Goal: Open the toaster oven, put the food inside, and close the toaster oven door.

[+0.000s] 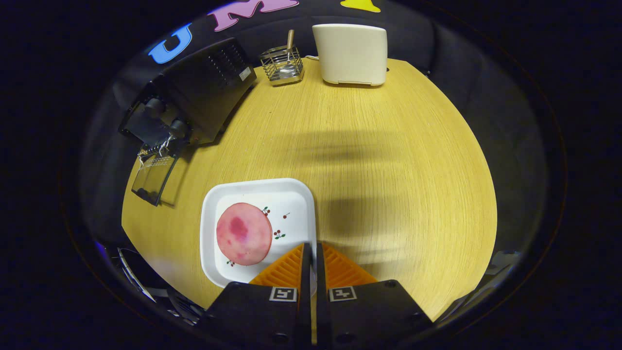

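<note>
Gripper point(313, 250) fingers pinch white plate point(214, 214) rim beside the pink food slice point(244, 234), toaster oven point(194, 104) door already down beyond; thin edge grip could let plate tilt, sliding food off.

Wooden table point(388, 160) bears toaster oven point(194, 97), plate point(296, 199), wire caddy point(282, 65), perhaps a toaster point(350, 48).

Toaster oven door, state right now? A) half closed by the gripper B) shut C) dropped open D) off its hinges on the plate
C: the toaster oven door hangs down, open, at its front, while the gripper, fingers together, is over the edge of the white plate holding the pink food slice.
</note>
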`<control>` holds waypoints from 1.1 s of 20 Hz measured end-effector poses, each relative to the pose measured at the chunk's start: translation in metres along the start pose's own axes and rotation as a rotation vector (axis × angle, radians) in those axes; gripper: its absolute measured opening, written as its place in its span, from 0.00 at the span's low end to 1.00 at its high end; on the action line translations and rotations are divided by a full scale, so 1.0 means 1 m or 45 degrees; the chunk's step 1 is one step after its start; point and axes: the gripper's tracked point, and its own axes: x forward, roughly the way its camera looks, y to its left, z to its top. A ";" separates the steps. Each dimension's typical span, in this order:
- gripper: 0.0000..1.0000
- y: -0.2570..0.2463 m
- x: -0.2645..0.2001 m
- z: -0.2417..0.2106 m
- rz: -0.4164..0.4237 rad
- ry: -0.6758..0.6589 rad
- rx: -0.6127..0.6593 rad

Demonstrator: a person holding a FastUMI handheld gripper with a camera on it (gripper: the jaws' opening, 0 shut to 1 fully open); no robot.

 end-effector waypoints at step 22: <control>0.05 0.043 -0.044 -0.020 0.257 -0.115 0.718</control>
